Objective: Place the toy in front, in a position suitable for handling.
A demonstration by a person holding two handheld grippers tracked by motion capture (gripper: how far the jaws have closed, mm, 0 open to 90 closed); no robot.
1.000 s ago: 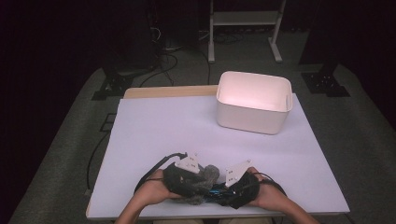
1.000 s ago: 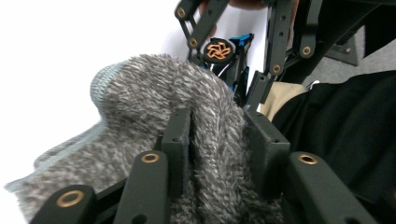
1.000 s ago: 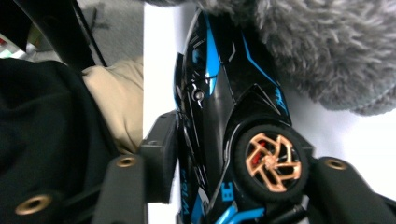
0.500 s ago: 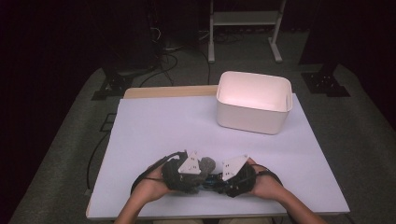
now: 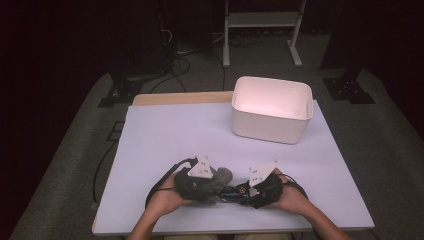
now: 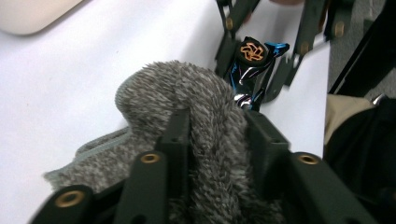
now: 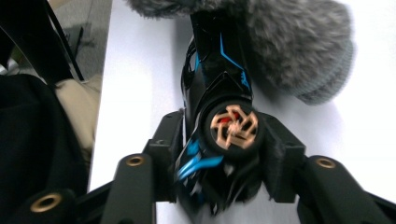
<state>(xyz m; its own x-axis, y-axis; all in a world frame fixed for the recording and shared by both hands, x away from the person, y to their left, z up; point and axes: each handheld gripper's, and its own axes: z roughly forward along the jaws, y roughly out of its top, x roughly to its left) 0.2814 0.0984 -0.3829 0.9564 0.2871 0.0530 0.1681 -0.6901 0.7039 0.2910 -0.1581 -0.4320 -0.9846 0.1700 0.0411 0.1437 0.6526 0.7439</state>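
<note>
Left gripper [image 6: 212, 135], jaws just drawn further in and clamped on a grey fuzzy knitted fabric pouch [image 6: 187, 98] bunched between its pads. Directly ahead of it, the right gripper [image 7: 231, 140] pinches the wheel end of a glossy black-and-blue toy car with copper-spoked wheels [image 7: 219, 93], whose nose is buried in the pouch mouth just beyond the jaws. Risk: the smooth car may slip or twist out of the right jaws if the soft pouch drags on it, and the pouch mouth may fold shut. A white plastic bin [image 5: 271, 112] stands well ahead.
</note>
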